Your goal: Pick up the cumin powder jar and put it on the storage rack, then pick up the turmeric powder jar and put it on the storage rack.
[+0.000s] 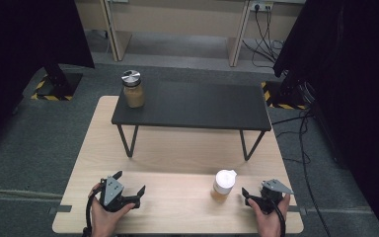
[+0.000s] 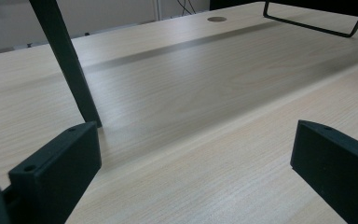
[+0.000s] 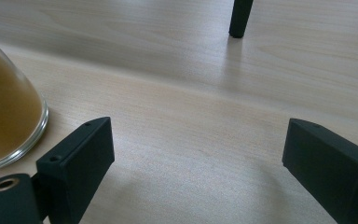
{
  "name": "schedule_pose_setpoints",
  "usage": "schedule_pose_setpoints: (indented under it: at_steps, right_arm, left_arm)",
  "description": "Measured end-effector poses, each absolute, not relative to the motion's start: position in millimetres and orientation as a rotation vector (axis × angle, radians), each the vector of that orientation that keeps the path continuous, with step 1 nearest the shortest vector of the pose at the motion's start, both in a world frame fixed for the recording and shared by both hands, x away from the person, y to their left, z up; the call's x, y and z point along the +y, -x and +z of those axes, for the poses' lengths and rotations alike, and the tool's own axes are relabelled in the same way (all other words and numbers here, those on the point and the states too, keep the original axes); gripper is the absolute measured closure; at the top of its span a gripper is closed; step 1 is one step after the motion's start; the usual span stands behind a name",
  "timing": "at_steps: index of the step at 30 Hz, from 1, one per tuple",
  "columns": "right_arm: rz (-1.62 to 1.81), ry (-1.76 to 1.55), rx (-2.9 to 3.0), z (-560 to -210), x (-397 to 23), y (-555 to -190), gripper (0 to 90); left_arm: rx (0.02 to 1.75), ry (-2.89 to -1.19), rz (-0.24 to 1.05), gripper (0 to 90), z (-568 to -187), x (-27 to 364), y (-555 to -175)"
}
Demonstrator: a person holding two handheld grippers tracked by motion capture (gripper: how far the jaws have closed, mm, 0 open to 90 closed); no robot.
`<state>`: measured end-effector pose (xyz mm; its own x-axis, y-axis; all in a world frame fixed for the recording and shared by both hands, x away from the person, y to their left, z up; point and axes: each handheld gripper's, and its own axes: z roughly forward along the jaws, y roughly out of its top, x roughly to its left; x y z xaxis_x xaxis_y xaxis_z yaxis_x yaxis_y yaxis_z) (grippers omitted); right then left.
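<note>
Just left of the wide-open, empty right gripper [image 1: 250, 196], the white-lidded jar [image 1: 224, 184], untouched on the table [image 1: 177, 148].

So here's the count: two jars total, one with a white lid [image 1: 224, 184] down on the wooden table [image 1: 177, 148] by me, one with a silver lid [image 1: 132, 89] up on the single black shelf [image 1: 192, 106]. I've got two grippers, my left [image 1: 128, 190] and my right [image 1: 250, 196]. One table, too.
</note>
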<state>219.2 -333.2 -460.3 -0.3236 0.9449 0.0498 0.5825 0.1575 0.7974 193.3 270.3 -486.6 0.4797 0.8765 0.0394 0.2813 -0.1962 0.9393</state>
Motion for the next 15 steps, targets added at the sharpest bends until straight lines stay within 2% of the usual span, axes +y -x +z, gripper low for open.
schedule_pose_setpoints:
  at_steps: [15]
  right_arm:
    - [1.102,-1.435,1.947,-465.1,-342.3,-213.6,7.2]
  left_arm:
    - [0.982,-1.732,0.731,0.7,-488.8,267.5,-192.3]
